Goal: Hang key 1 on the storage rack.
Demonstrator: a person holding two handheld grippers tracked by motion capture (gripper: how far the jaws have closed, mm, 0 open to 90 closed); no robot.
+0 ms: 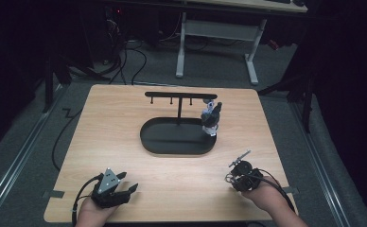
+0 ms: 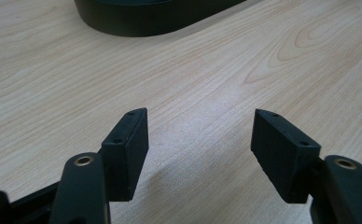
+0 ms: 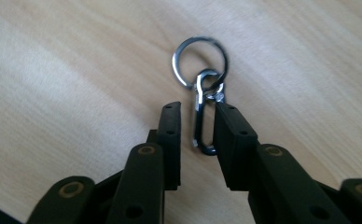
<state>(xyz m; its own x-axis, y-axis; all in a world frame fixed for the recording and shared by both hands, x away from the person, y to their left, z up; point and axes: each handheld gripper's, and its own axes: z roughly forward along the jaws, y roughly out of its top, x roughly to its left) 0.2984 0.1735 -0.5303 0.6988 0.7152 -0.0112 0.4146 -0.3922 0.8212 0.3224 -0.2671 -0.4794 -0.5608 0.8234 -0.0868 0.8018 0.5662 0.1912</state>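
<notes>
A silver carabiner (image 3: 202, 122) with a key ring (image 3: 200, 63) on its far end lies on the wooden table (image 1: 125, 118). It sits between the jaws of my right gripper (image 3: 197, 114); a gap shows on its left side, so the jaws stand open around it. In the high view my right gripper (image 1: 231, 179) is at the table's front right. My left gripper (image 1: 128, 181) rests at the front left, open (image 2: 200, 135) and empty. A black stand with an oval base (image 1: 172, 142) and a hook bar (image 1: 179, 95) occupies the middle; a grey-and-black figure (image 1: 211, 118) is at its right end.
The oval base's edge (image 2: 142, 23) lies ahead of my left gripper. Behind the table stand a white desk frame (image 1: 217, 42) and cables on the grey floor (image 1: 125, 56). Bare wood lies between the two grippers.
</notes>
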